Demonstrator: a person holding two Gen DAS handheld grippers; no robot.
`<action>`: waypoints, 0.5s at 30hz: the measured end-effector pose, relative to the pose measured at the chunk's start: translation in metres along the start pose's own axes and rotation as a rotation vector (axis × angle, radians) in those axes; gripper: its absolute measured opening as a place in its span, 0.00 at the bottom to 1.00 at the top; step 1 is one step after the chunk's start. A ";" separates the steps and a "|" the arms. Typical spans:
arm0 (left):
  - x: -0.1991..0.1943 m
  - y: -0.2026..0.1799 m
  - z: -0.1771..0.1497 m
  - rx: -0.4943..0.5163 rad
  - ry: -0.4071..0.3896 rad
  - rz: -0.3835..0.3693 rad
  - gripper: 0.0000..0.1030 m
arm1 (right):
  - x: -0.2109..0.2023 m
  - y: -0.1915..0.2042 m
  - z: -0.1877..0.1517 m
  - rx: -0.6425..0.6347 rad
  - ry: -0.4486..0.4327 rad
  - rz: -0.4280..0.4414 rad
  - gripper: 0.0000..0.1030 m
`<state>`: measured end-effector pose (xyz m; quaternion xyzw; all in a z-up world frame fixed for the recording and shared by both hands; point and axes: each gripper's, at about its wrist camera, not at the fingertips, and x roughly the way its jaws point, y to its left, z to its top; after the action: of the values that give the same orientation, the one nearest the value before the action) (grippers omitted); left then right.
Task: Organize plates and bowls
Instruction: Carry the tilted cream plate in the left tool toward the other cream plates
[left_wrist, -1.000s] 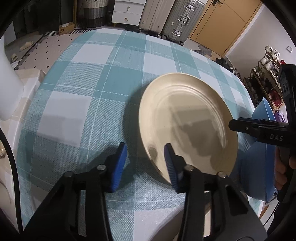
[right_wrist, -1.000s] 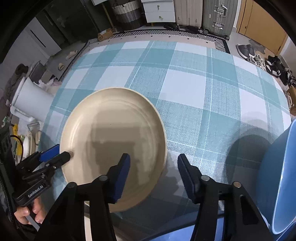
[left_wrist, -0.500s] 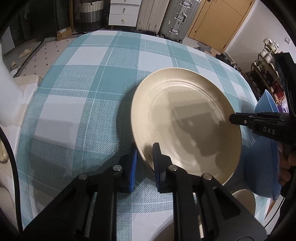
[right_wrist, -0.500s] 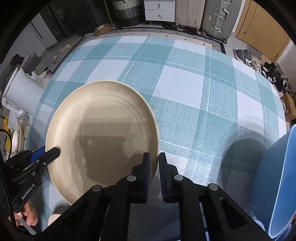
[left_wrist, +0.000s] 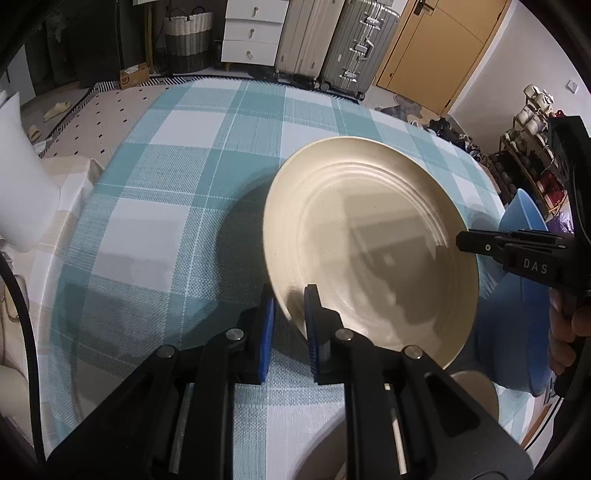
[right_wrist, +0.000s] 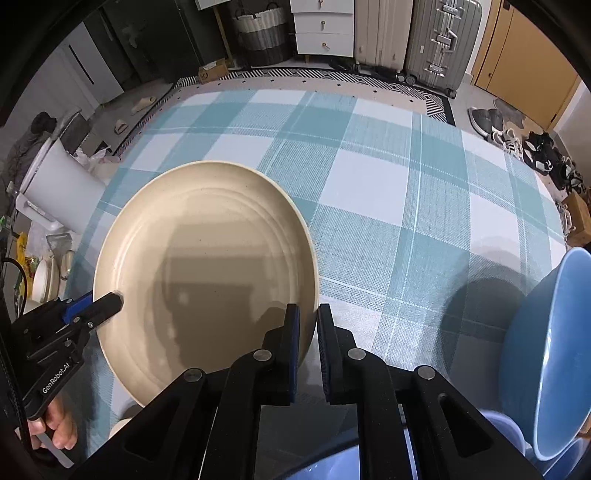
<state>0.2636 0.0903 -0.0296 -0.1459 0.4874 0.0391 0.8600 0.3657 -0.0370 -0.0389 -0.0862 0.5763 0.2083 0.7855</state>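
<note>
A large beige plate (left_wrist: 369, 243) is held above the teal-and-white checked tablecloth (left_wrist: 177, 206), casting a shadow on it. My left gripper (left_wrist: 290, 310) is shut on the plate's near-left rim. My right gripper (right_wrist: 308, 328) is shut on the opposite rim of the same plate (right_wrist: 207, 258). In the left wrist view the right gripper (left_wrist: 461, 242) reaches the plate from the right. In the right wrist view the left gripper (right_wrist: 114, 301) clamps the rim at lower left. A blue bowl (right_wrist: 546, 354) stands at the right.
A white bin (right_wrist: 62, 188) stands off the table's left side. A second beige dish (left_wrist: 476, 387) peeks from under the plate near the front edge. Suitcases (left_wrist: 354, 44), a white drawer unit (left_wrist: 255, 33) and a woven basket (left_wrist: 188, 40) stand beyond the far edge.
Both grippers went from open to shut on opposite rims of the plate. The plate has since risen off the cloth and its shadow has spread.
</note>
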 end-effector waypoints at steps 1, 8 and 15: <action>-0.004 0.000 0.000 0.000 -0.005 0.000 0.12 | -0.003 0.001 0.000 -0.001 -0.006 0.001 0.10; -0.034 -0.002 -0.003 0.003 -0.045 0.000 0.12 | -0.028 0.010 -0.004 -0.010 -0.046 0.009 0.10; -0.067 -0.007 -0.010 0.011 -0.083 -0.003 0.12 | -0.050 0.016 -0.014 -0.018 -0.079 0.016 0.10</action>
<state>0.2219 0.0860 0.0235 -0.1399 0.4513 0.0412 0.8804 0.3340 -0.0391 0.0058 -0.0804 0.5438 0.2228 0.8051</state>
